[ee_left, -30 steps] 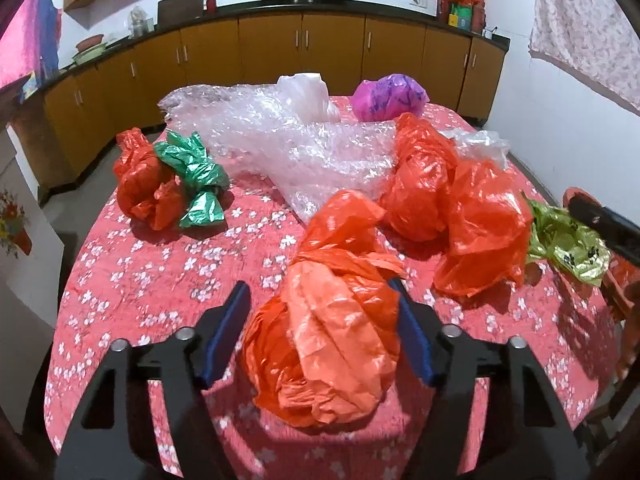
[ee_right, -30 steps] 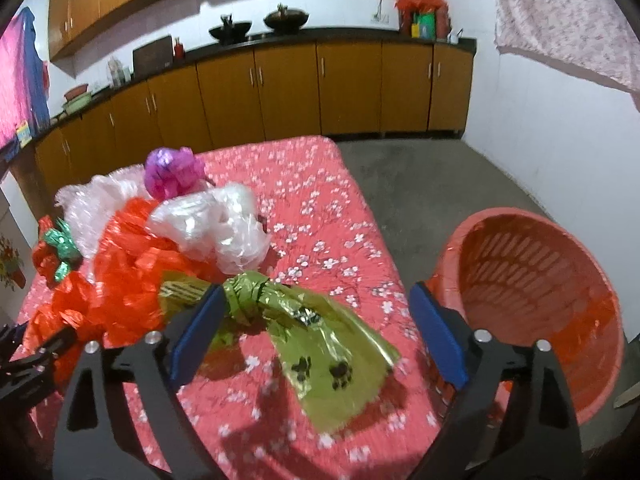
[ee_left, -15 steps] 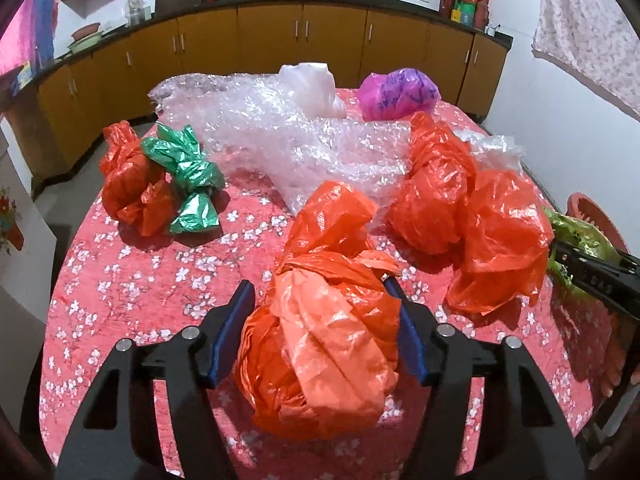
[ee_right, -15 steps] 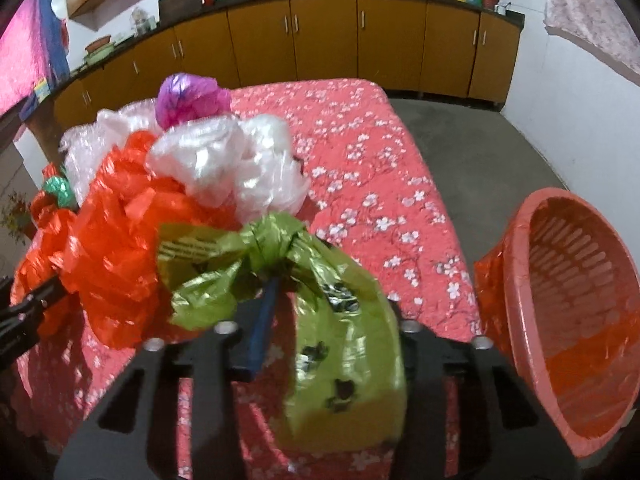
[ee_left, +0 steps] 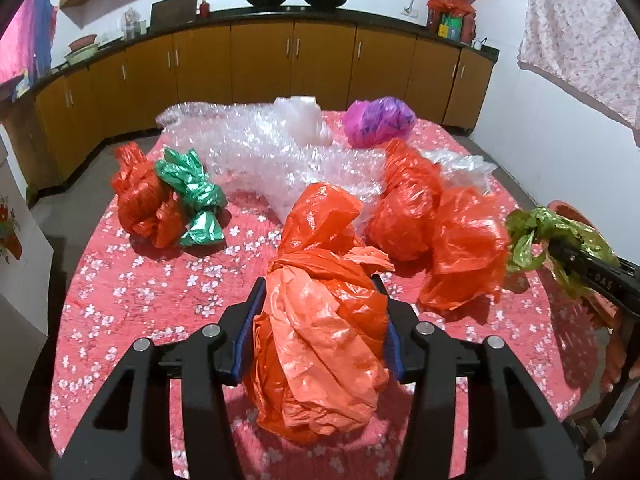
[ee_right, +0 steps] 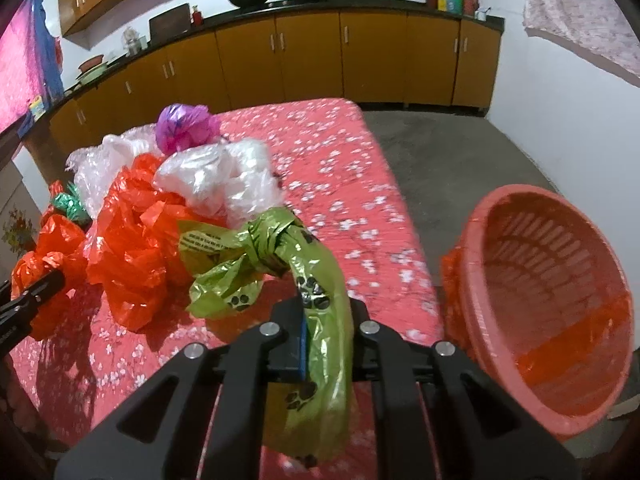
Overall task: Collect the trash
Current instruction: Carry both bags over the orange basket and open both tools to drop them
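— Left wrist view first: left gripper point(ee_left: 316, 328) is clamped on the orange bag point(ee_left: 320, 344), which sits on the tabletop point(ee_left: 160, 280), left of the basket.

— Right wrist view: right gripper point(ee_right: 326, 326) pinches the green bag point(ee_right: 320, 300) beside the basket point(ee_right: 552, 304). Grip firmly and release only above the rim.

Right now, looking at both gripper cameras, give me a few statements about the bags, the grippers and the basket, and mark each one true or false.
1. The right gripper is shut on the green paw-print bag. True.
2. The left gripper is wide open over bare cloth. False: its jaws press an orange bag from both sides.
3. The red basket stands in the middle of the table. False: it sits off the table's right edge.
4. A purple bag lies at the far end of the table. True.
5. The bubble wrap is inside the basket. False: it lies on the table.
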The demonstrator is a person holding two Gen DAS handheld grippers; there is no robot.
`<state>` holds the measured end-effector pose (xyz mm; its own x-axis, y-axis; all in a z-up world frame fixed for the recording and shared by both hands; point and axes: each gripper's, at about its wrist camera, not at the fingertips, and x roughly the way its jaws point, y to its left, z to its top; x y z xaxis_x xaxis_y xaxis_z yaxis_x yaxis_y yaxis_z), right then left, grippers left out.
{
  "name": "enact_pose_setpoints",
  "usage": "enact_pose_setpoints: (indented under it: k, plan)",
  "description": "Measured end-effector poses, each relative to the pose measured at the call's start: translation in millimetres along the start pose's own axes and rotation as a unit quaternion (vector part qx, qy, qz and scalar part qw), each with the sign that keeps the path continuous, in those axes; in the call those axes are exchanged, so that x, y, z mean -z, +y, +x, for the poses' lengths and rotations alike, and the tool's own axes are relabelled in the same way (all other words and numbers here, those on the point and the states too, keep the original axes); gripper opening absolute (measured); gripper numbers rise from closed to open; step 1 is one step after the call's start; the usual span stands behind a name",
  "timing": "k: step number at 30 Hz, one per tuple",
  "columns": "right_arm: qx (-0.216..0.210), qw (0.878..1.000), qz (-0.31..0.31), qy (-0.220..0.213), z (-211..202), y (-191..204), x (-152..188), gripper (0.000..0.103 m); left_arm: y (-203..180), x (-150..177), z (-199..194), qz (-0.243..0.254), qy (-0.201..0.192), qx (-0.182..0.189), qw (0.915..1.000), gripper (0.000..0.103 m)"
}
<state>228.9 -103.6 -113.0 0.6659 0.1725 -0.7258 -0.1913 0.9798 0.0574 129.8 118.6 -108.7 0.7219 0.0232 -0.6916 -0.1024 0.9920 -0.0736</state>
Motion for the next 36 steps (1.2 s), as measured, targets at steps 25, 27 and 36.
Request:
enact_pose_setpoints:
  k: [25, 27, 36]
  plan:
    - [0.139, 0.975, 0.149, -0.088, -125, -160, 15, 0.011, -173, -46, -41, 0.091, -0.055, 0.170, 0.9797, 0.051]
    - [0.151, 0.970, 0.166, -0.089, -129, -172, 18, 0.011, -197, -49, -34, 0.103, -0.049, 0.190, 0.9752, 0.051]
    - [0.181, 0.954, 0.220, -0.092, -128, -207, 22, 0.011, -269, -50, -10, 0.158, -0.034, 0.232, 0.9593, 0.051]
